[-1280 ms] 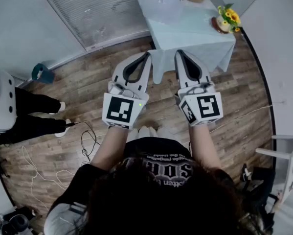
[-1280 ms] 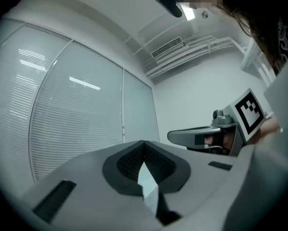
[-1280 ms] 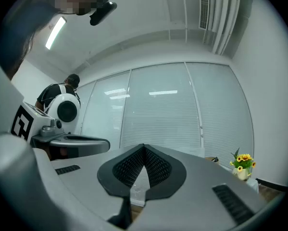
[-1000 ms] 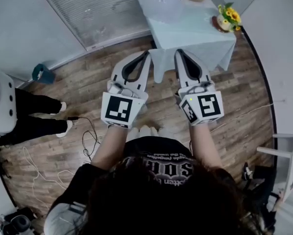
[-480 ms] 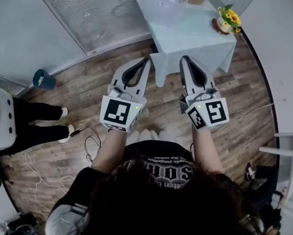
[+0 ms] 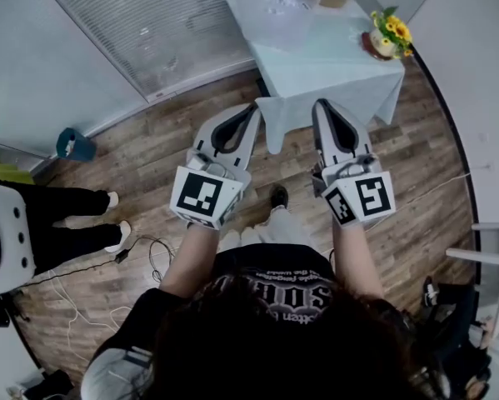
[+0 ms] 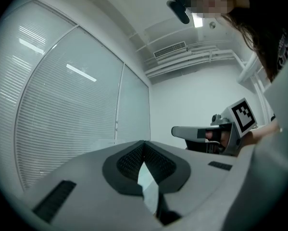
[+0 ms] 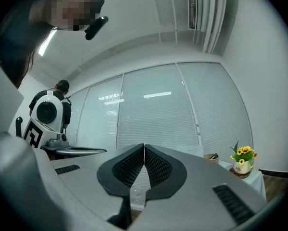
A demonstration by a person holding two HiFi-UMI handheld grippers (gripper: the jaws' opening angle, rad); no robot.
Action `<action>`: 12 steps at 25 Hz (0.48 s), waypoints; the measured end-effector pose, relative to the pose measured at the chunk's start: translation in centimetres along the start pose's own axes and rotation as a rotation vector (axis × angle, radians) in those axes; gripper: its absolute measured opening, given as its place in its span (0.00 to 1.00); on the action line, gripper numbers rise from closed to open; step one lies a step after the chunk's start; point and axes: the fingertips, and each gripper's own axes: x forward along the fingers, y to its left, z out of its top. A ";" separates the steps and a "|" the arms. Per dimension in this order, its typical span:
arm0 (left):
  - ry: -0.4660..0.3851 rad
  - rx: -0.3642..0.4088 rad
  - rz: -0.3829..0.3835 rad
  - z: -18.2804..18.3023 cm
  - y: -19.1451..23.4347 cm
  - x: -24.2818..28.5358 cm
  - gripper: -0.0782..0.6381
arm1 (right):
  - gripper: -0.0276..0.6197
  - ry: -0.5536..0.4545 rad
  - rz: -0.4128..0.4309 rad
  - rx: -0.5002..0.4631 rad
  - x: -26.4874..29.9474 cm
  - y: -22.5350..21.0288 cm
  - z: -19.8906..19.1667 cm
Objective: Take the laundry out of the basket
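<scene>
Left gripper (image 6: 251, 108): fingers pressed together, holding nothing.
Right gripper (image 6: 320, 105): alongside, fingers closed, empty.
Counter (image 6: 332, 57): cloth-covered, just beyond both grippers.
Basket (image 6: 278, 7): translucent, on the counter's far end; contents unclear.

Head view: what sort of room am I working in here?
Likely an office or lab space, not a home: glass partition walls with blinds, loose cables on the wood-look floor, and a small cloth-covered table holding a clear basket and potted sunflowers.
</scene>
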 end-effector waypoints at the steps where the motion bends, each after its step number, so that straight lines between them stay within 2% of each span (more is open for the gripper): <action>1: 0.001 -0.003 0.001 -0.1 0.2 0.6 0.11 | 0.09 -0.003 0.004 0.001 0.4 -0.6 -0.1; 12: -0.009 0.017 0.027 -0.2 3.2 11.0 0.11 | 0.09 -0.018 0.043 0.008 7.2 -9.1 -0.5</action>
